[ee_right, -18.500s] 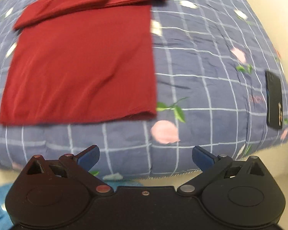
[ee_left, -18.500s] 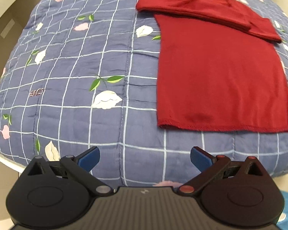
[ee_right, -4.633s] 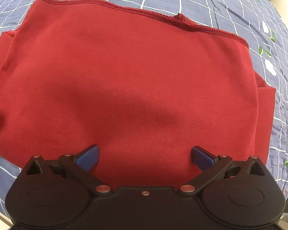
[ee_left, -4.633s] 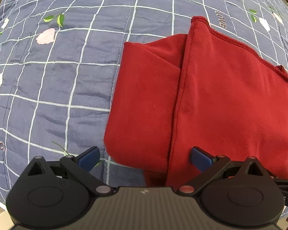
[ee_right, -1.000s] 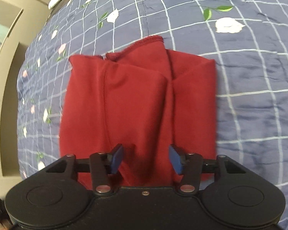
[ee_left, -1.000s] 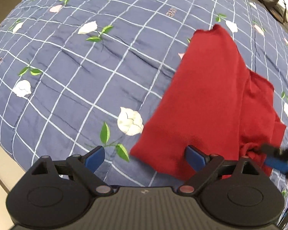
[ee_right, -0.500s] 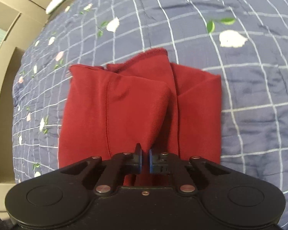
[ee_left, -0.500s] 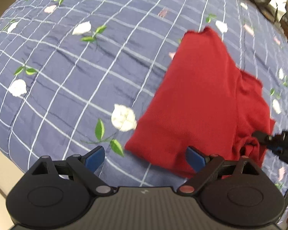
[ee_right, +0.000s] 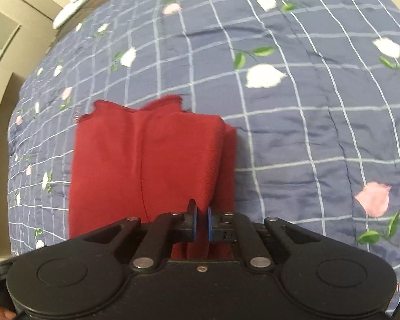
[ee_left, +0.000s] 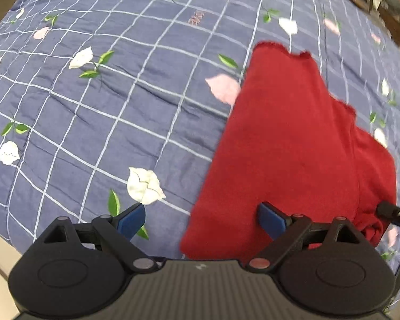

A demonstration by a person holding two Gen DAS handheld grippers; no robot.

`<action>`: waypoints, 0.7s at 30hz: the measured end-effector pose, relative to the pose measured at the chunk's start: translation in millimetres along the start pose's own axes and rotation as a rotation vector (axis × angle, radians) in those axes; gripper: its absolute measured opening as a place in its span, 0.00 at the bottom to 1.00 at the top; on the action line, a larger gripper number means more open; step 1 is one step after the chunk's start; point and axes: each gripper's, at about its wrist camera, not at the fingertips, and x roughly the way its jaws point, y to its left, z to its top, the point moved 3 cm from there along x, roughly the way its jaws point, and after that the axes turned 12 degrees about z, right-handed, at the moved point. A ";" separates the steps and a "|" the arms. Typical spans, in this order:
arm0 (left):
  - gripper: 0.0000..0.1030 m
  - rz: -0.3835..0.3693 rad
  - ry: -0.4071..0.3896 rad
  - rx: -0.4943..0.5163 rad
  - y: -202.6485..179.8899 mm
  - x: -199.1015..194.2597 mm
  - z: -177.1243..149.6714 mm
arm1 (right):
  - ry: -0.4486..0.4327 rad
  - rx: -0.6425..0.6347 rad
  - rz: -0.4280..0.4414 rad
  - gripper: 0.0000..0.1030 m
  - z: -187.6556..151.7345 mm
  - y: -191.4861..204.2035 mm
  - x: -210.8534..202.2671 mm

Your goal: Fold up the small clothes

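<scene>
Floral quilt (ee_left: pixel 120 101) under folded red garment (ee_right: pixel 146 160), right gripper (ee_right: pixel 201 224) fingers clamped on it, left gripper (ee_left: pixel 200 220) fingers apart

Likely a home bedroom: a floral quilted bedspread (ee_left: pixel 146 85) covers the bed.

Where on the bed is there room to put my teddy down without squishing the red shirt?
Lots of room on the bare quilt left of the red shirt in the left wrist view, out to the bed's edge. In the right wrist view, the quilt right of the shirt is bare too. It's crowded at the shirt's near corner, where the right gripper pinches it and the open left gripper hovers.
</scene>
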 end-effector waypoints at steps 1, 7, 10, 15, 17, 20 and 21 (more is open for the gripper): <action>0.92 0.011 0.006 0.005 -1.4 1.5 -0.9 | 0.005 0.005 -0.010 0.13 -1.1 -1.4 1.6; 0.92 0.017 0.025 0.010 0.2 6.4 -0.3 | 0.021 0.098 0.018 0.39 -12.5 -7.2 6.9; 0.93 0.021 0.028 0.012 3.2 7.7 0.0 | 0.053 0.098 0.004 0.39 -19.7 -6.2 15.1; 0.94 0.018 0.034 0.003 9.2 11.4 -1.7 | 0.108 0.059 -0.015 0.28 -37.8 -5.1 22.5; 0.96 0.018 0.037 0.003 11.5 13.5 -3.0 | 0.129 0.024 -0.028 0.28 -44.2 -4.1 23.3; 0.97 0.019 0.043 -0.003 14.0 15.8 -3.8 | 0.143 0.022 -0.038 0.28 -49.9 -6.3 23.4; 0.97 0.015 0.045 -0.007 14.6 16.3 -4.0 | 0.144 0.024 -0.040 0.28 -50.6 -6.9 23.8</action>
